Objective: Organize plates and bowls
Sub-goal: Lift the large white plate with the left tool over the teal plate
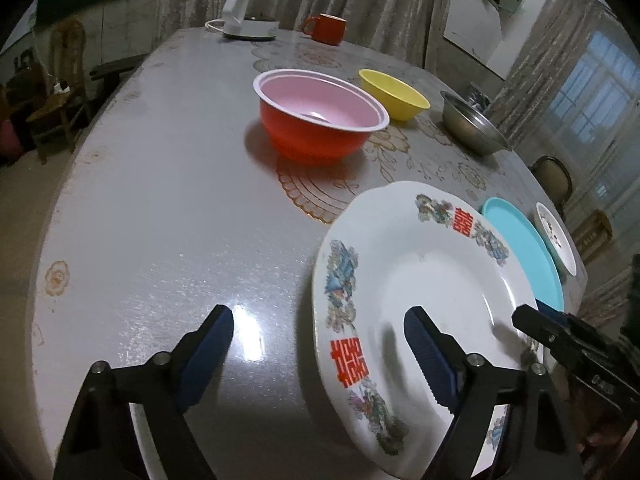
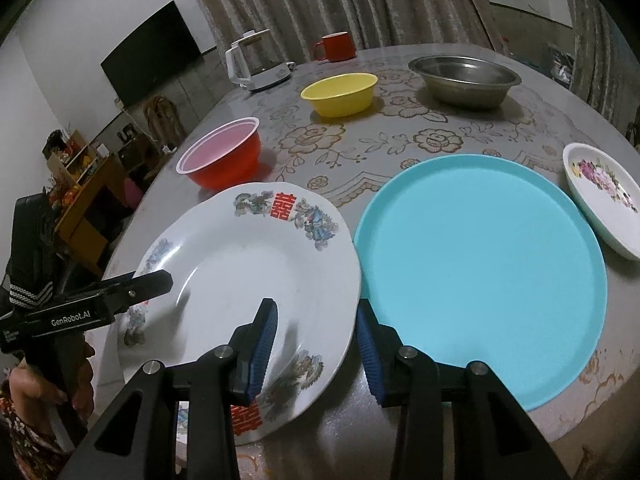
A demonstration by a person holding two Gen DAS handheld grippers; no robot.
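Because the white plate (image 2: 240, 280) sits at the near edge of the table (image 1: 168, 200), with its near rim seeming to reach slightly past that edge, any careless nudge could tip it off; it looks like glazed ceramic, so a fall would likely break it. The right gripper (image 2: 316, 352) is spread wide, holding nothing, with its fingers astride the plate's right rim: one ribbed blue pad hangs over the plate's well, the other over the narrow gap before the teal plate (image 2: 480, 272). Closing from here could pinch only the thin scalloped rim, and a glossy, sloped lip may slip from the pads or lever the plate up unevenly. The outer finger might also knock the teal plate, which lies just beside, almost touching.

The left gripper (image 1: 320, 356) is likewise wide open and empty, one finger over bare table, the other over the plate's left part. If both close together, they could pull the plate opposite ways.

The teal plate is flat, matte, probably plastic, with a low raised rim. At the right edge rests a small floral dish (image 2: 600, 196), glossy white. Farther back stand a red bowl (image 2: 224, 160) with pink lining, thin-walled, a yellow bowl (image 2: 340, 94) and a steel bowl (image 2: 464, 80), dull metal. The tablecloth is smooth and reflective, so things slide easily.
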